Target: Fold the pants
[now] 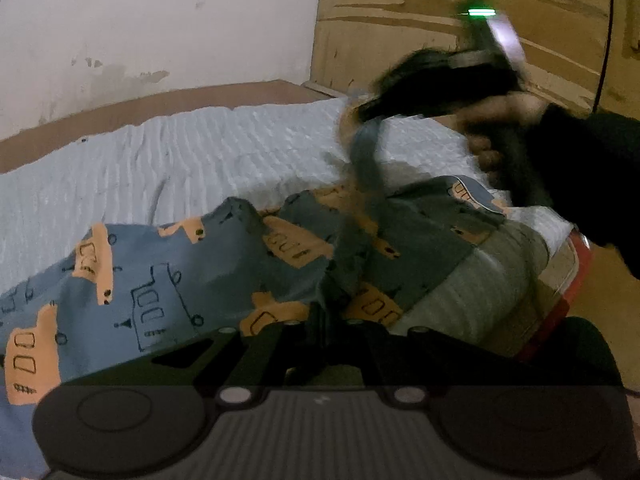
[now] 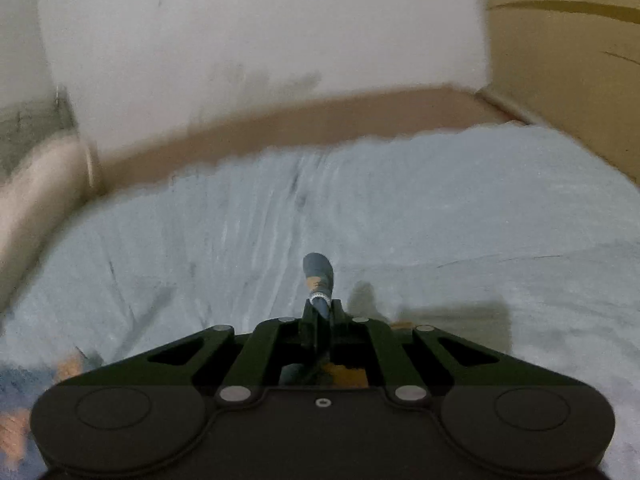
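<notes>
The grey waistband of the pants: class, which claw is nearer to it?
Left. The left claw grips the pants right beside the waistband. The right claw holds a strip of the fabric raised above the bed, farther off.

bedsheet (image 2: 440,208) bare ahead toward wall (image 2: 240,40); pants (image 1: 180,264) heaped near; wooden panel (image 1: 440,20) bounds right.

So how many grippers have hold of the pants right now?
2. The left gripper is shut on the pants low on the bed. The right gripper is shut on a pinch of fabric, lifted above the bed.
</notes>
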The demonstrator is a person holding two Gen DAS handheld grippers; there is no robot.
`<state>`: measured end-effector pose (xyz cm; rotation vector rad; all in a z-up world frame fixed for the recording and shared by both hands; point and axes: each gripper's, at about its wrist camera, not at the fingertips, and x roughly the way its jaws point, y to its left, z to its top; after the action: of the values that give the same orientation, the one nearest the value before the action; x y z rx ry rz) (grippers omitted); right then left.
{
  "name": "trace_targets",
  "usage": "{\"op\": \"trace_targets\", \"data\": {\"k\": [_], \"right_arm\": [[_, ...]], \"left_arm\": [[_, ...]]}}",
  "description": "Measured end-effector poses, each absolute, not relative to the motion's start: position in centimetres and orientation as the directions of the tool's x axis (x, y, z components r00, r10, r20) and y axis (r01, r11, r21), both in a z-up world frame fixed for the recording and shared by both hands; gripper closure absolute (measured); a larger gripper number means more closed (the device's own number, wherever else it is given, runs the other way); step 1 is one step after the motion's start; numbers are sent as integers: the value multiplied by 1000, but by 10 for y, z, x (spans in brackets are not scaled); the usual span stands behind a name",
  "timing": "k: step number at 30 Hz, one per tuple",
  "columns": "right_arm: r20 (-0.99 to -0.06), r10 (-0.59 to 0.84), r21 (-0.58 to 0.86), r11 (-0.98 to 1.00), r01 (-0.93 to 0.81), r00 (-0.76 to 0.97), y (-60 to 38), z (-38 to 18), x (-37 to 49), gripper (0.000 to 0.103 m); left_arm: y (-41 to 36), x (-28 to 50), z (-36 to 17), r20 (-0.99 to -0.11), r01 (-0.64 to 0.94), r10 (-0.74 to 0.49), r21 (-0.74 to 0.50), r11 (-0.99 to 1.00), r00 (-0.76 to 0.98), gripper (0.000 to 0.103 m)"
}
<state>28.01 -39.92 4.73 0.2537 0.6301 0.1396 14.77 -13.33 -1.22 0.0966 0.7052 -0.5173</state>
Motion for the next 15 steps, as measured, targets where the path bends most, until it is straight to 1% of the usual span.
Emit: {"op": "trace_targets", "data": {"k": [2,4,7,11,12,13,14,15], "right_arm": [[-507,185,330,944,-9,842,-430,55,243,99],[-490,156,362,932,38,858,-452,50,213,99],[-514,112,367,925,100,851,-469,22,180,99],[-544,129,438,886,150,829,-481,-17,160,98],[-543,139,460,874,154,828,-483,-22,158,96],[-539,148,482,861,160,829,-486,-25,156,89],[-532,158,507,846,163,832,-489,-28,155,86],[-521,170,532,831,163,836,-492,-29,156,78]], "left_arm": [[-135,147,-13,-643,492,-423,-82,867,638,103],[-137,147,-15,-648,504,-427,-76,861,631,103],[-142,146,-20,-663,517,-416,-51,855,622,103],[-147,145,-26,-684,523,-389,-12,852,617,103],[-148,145,-26,-685,525,-386,-6,851,618,103],[-148,144,-26,-686,526,-384,-2,850,618,103],[-149,145,-25,-687,526,-382,1,850,618,103],[-149,145,-26,-689,526,-379,4,850,618,103]]}}
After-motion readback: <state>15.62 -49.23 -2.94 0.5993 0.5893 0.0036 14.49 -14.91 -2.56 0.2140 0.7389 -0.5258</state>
